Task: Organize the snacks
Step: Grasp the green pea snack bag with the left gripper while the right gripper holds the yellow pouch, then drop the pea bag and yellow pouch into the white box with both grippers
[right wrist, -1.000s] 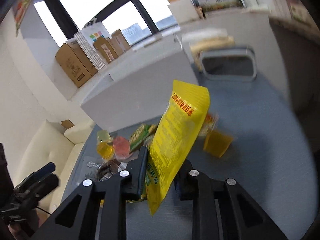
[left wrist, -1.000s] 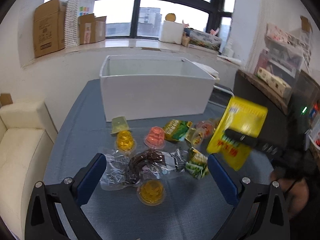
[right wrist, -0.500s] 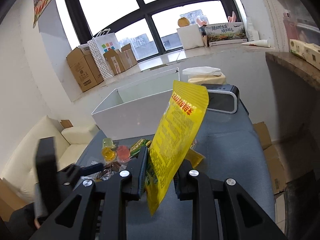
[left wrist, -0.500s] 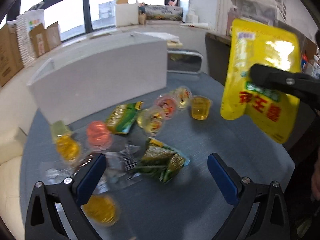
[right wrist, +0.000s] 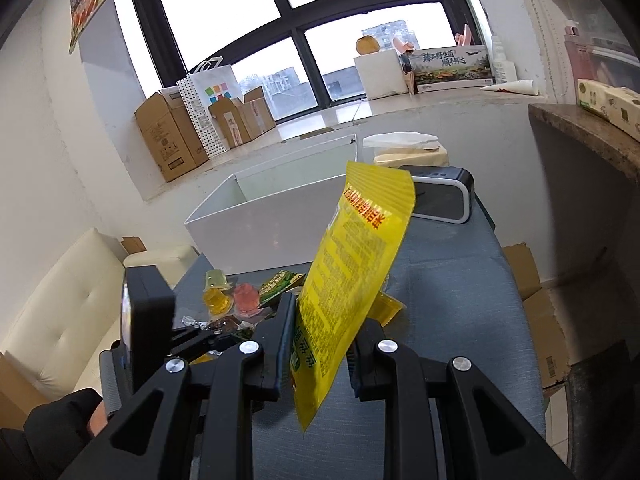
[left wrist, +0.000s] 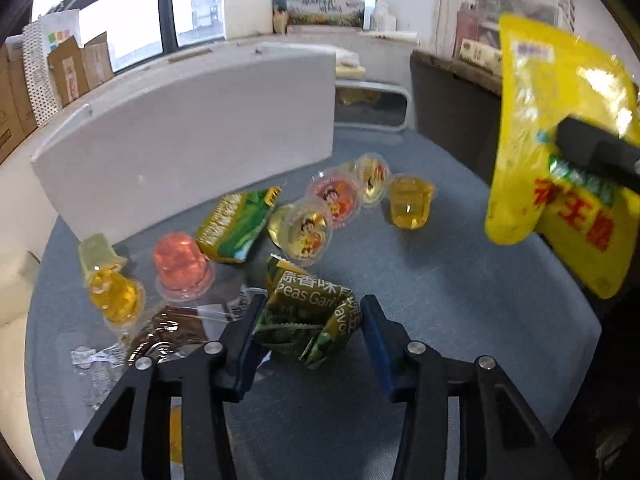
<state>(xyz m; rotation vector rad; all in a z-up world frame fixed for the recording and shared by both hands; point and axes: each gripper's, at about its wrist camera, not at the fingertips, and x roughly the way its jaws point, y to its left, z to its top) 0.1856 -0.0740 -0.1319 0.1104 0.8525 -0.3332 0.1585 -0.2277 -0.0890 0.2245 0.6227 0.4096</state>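
My left gripper (left wrist: 310, 320) is low over the blue-grey table, and its jaws are closing on a green peas packet (left wrist: 308, 300). The packet is creased and tented between the blue pads, which touch both its sides. My right gripper (right wrist: 324, 344) is shut on the lower part of a tall yellow snack bag (right wrist: 360, 256) and holds it upright above the table. In the left wrist view that yellow bag (left wrist: 560, 92) hangs at the far right. An open white box (left wrist: 192, 132) stands behind the snacks.
Loose on the table lie a second green packet (left wrist: 236, 224), a pink jelly cup (left wrist: 180, 264), yellow jelly cups (left wrist: 114, 294), an orange one (left wrist: 412, 202), lidded cups (left wrist: 308, 232) and a brown wrapped snack (left wrist: 172, 328). A black speaker (right wrist: 440, 196) sits beside the box.
My left gripper swung right and dropped toward the snacks, then narrowed from wide open onto the green peas packet, which buckled. The right gripper lifted the yellow bag a little.
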